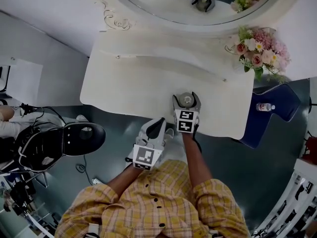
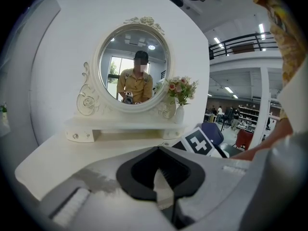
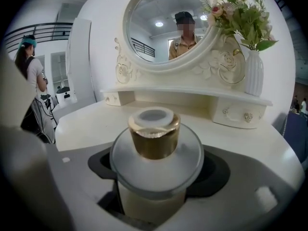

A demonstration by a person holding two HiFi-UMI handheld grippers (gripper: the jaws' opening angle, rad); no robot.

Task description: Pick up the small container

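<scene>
Now: lift the small container (image 3: 159, 172) straight up.
My right hand-held gripper (image 1: 186, 98) is clamped on the container's body, below its gold cap (image 3: 154, 139), near the front edge of the surface (image 1: 129, 83). The grip looks centred to me: hold steady pressure, raise vertically, and do not tilt. My left hand-held gripper (image 2: 162, 177) has its jaws together on nothing, off the surface; hold it clear.

I see white vanity table (image 1: 148, 78) under round mirror (image 2: 134, 71) | flower vase (image 3: 254, 73) on its right side | blue chair (image 1: 277, 108) beside it | grey floor (image 1: 233, 167)
</scene>
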